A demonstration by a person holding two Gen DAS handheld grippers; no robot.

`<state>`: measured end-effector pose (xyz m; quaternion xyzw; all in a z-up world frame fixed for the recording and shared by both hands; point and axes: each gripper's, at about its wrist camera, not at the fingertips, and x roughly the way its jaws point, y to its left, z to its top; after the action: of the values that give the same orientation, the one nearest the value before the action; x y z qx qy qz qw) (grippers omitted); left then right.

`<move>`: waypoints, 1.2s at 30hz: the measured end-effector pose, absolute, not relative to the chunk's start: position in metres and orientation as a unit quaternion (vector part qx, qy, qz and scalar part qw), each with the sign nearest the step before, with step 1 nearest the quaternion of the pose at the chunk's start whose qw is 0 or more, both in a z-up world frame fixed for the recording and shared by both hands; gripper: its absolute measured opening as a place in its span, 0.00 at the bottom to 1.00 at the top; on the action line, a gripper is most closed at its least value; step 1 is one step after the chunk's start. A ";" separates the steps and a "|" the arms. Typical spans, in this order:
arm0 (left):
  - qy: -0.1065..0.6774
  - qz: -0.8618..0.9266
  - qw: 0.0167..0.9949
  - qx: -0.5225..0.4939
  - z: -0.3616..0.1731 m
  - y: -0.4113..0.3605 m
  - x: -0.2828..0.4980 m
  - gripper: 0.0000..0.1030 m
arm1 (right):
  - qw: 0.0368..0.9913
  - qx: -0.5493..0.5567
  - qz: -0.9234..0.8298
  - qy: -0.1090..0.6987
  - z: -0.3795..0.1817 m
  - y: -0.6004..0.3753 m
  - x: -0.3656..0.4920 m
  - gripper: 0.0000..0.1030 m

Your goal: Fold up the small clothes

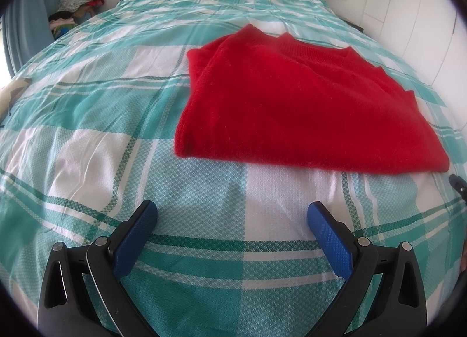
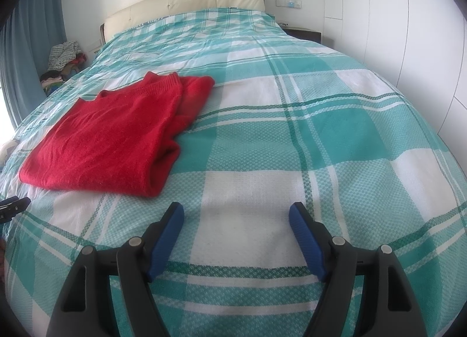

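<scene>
A red knitted sweater (image 1: 306, 103) lies folded flat on the bed, collar toward the headboard. In the left wrist view it is ahead and to the right of my left gripper (image 1: 232, 211), which is open and empty above the sheet. In the right wrist view the sweater (image 2: 108, 135) is ahead and to the left of my right gripper (image 2: 236, 213), also open and empty. The tip of the right gripper shows at the left wrist view's right edge (image 1: 458, 185); the left gripper's tip shows at the right wrist view's left edge (image 2: 11, 205).
The bed is covered by a teal and white plaid sheet (image 2: 306, 132) with a cream headboard (image 2: 186, 1). A heap of clothes (image 1: 78, 1) lies by the blue curtain (image 2: 29, 51) at the far left. White wardrobe doors (image 2: 408, 30) stand on the right, with a dark nightstand (image 2: 303, 33).
</scene>
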<state>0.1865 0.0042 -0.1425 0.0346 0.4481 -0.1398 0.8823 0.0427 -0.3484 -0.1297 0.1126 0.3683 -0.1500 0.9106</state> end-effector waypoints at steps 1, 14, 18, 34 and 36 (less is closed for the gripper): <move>0.449 -0.140 0.882 0.035 -0.143 0.005 0.187 0.99 | 0.911 0.124 -0.144 0.366 -0.127 -0.351 0.042 0.72; 0.450 -0.137 0.882 0.040 -0.144 0.004 0.187 0.99 | 0.900 0.257 -0.044 0.350 -0.090 -0.394 0.090 0.72; 0.450 -0.137 0.882 0.040 -0.144 0.004 0.187 0.99 | 0.898 0.251 -0.030 0.360 -0.086 -0.390 0.117 0.72; 0.452 -0.138 0.880 0.039 -0.144 0.003 0.188 0.99 | 0.830 0.314 0.010 0.461 -0.124 -0.402 0.201 0.72; 0.452 -0.138 0.880 0.039 -0.144 0.003 0.188 0.99 | 0.825 0.316 0.012 0.469 -0.132 -0.401 0.206 0.72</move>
<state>0.1880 0.0034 -0.1437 0.0394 0.4519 -0.1381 0.8805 0.2063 -0.4009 -0.1318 0.3155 0.4686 0.0125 0.8250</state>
